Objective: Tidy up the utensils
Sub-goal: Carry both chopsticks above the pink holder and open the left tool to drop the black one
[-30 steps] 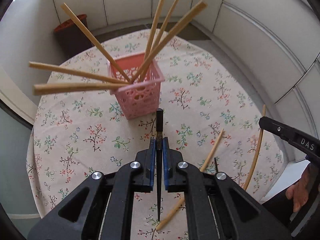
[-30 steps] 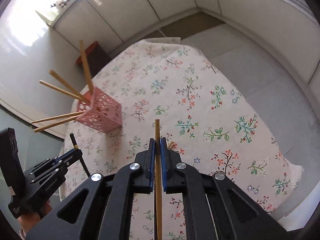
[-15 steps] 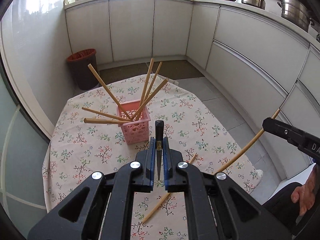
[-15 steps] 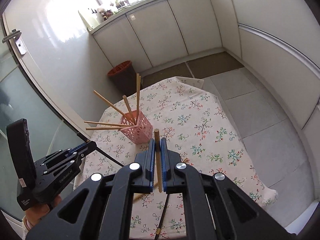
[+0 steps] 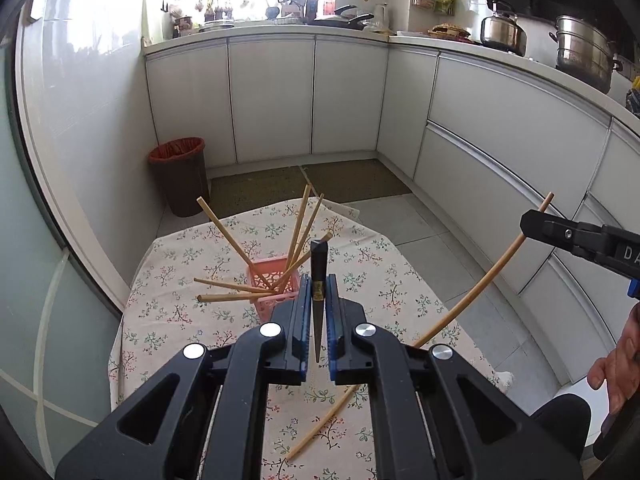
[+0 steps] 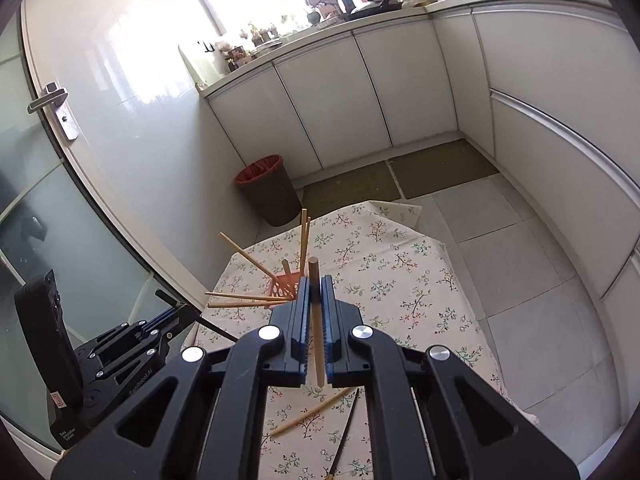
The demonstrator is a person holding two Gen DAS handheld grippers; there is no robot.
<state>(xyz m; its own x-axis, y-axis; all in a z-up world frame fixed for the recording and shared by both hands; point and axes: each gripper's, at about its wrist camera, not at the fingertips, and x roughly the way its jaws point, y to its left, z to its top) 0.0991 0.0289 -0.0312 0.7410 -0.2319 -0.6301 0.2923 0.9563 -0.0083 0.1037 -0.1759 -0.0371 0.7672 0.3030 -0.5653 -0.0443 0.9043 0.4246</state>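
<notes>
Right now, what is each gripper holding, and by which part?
The left gripper clamps a dark tapered chopstick near its thick end. The right gripper clamps a light wooden chopstick near one end.

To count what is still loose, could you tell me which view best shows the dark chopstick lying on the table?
The right wrist view: the dark chopstick lies in plain sight beside a wooden chopstick. In the left wrist view, the left gripper hides that spot.
</notes>
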